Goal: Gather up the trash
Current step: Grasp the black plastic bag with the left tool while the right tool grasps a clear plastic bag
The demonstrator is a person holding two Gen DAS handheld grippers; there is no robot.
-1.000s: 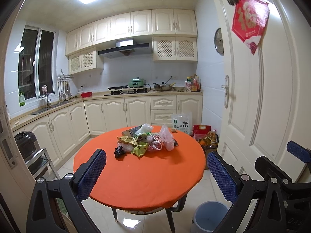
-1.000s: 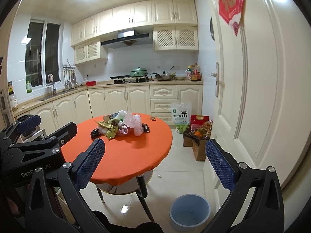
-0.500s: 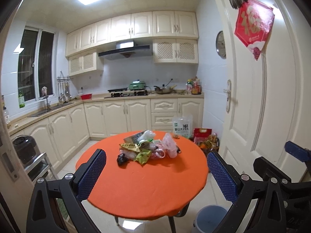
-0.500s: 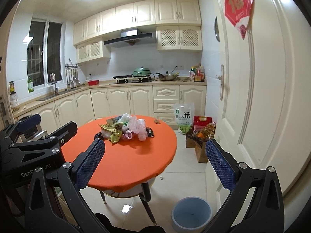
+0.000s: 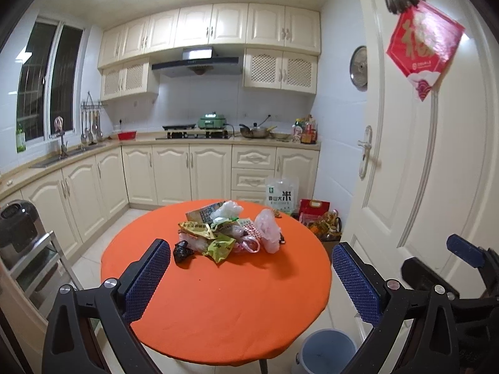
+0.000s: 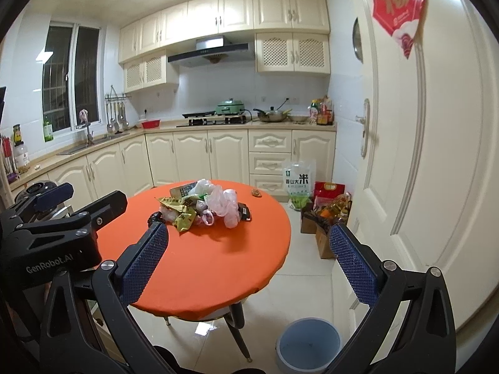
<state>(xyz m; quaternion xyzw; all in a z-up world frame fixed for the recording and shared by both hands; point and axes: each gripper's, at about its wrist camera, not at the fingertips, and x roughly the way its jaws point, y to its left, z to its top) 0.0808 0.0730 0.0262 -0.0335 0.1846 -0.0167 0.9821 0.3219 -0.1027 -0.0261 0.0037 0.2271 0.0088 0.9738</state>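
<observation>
The left gripper (image 5: 249, 275), black-framed with blue textured pads, is held level above the near part of the round orange-covered table (image 5: 224, 305), its jaws spread wide with nothing between them. The right gripper (image 6: 249, 261), of the same build, sits beside it, off the table's right edge, jaws likewise wide apart and empty. Near the table's far side lies a loose heap of trash (image 5: 226, 232): crumpled yellow-green snack wrappers, clear and pinkish plastic bags, a small black bag at its left edge. A round pale-blue waste bin (image 6: 307, 347) stands on the tiled floor just beside the table's legs.
</observation>
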